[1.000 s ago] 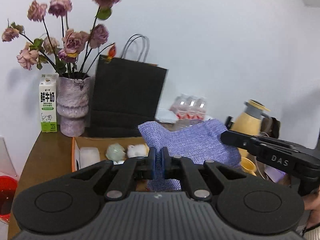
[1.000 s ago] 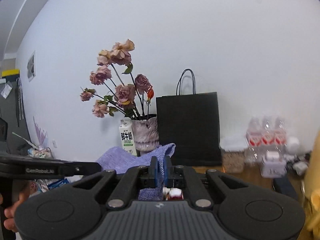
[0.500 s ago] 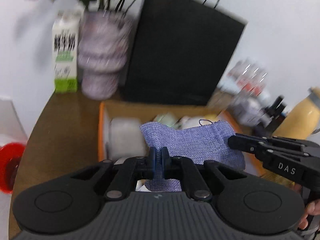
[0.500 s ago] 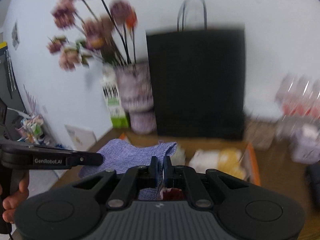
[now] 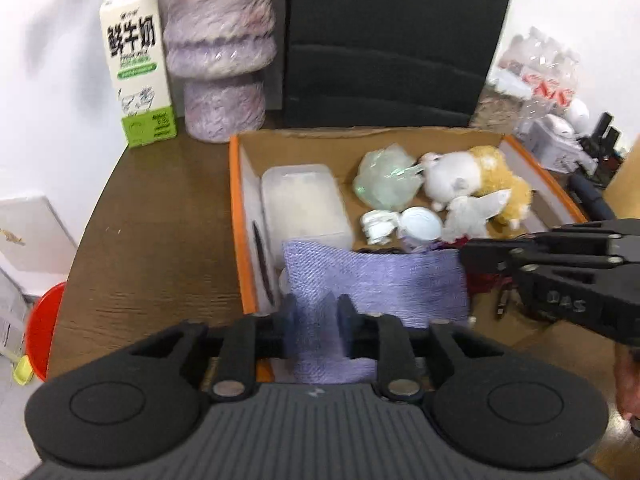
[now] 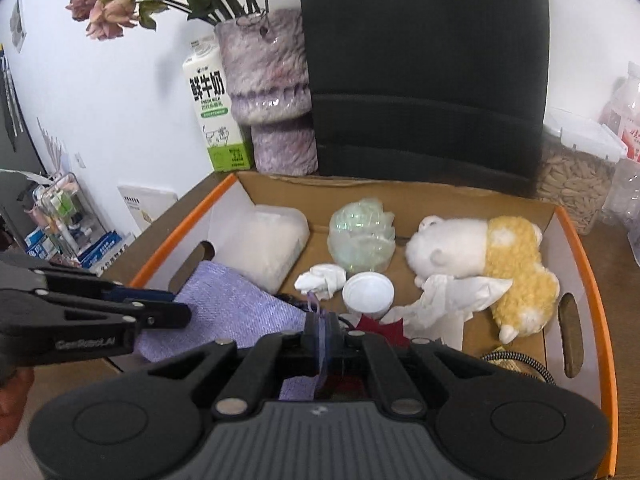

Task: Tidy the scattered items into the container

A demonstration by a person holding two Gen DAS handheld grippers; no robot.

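A lilac woven cloth (image 5: pixel 376 280) lies just ahead of the black left gripper (image 5: pixel 316 320). Beyond it, the cardboard box (image 6: pixel 588 264) is brown with orange edging. Inside sit a white-and-yellow plush toy (image 6: pixel 480 256) and a pale green, seemingly translucent object (image 6: pixel 362 240). Farther back stand a white-and-green milk carton (image 5: pixel 138 64), a mottled purple vase (image 5: pixel 220 48) and a black bag (image 6: pixel 424 68). The desk (image 5: pixel 160 240) is dark brown.

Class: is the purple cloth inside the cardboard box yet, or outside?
Partly in: the purple cloth drapes over the cardboard box near rim.
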